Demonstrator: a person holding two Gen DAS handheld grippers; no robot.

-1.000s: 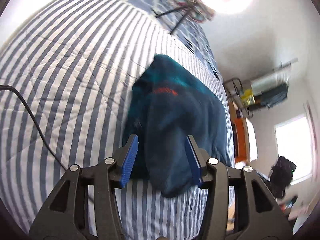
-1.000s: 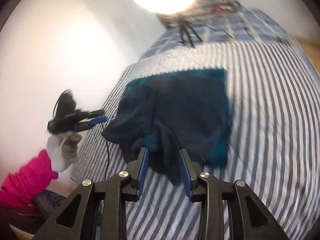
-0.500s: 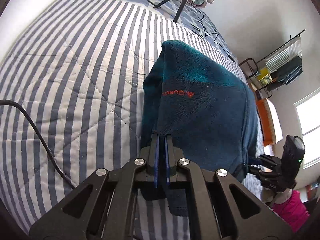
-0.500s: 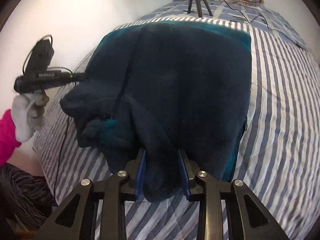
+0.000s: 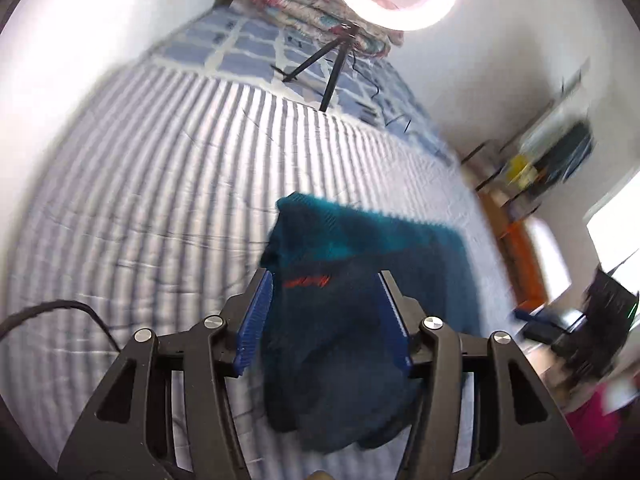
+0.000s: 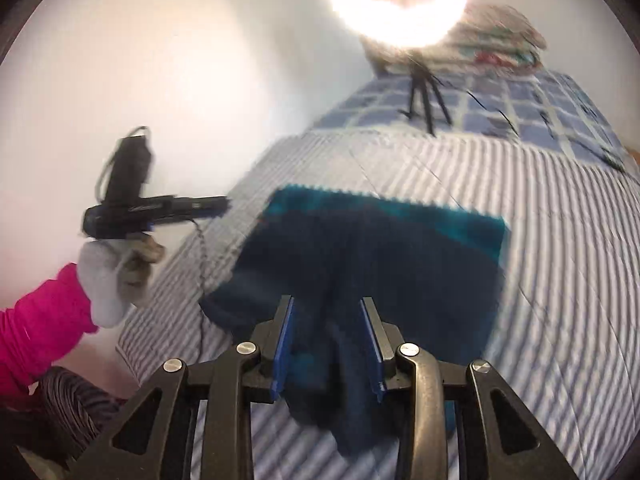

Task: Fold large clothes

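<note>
One fleece (image 5: pixel 352 320), two tools, one bed (image 5: pixel 160 184)

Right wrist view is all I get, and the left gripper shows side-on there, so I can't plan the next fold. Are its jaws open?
Observer: Yes. The left gripper has just been opening its jaws. They stand apart and press on nothing, and the fleece lies beyond them.
Operator: Any marking on the fleece?
Observer: Red lettering near its teal edge.
Operator: What's past the striped bed on my side?
Observer: A blurred shelf rack.
</note>
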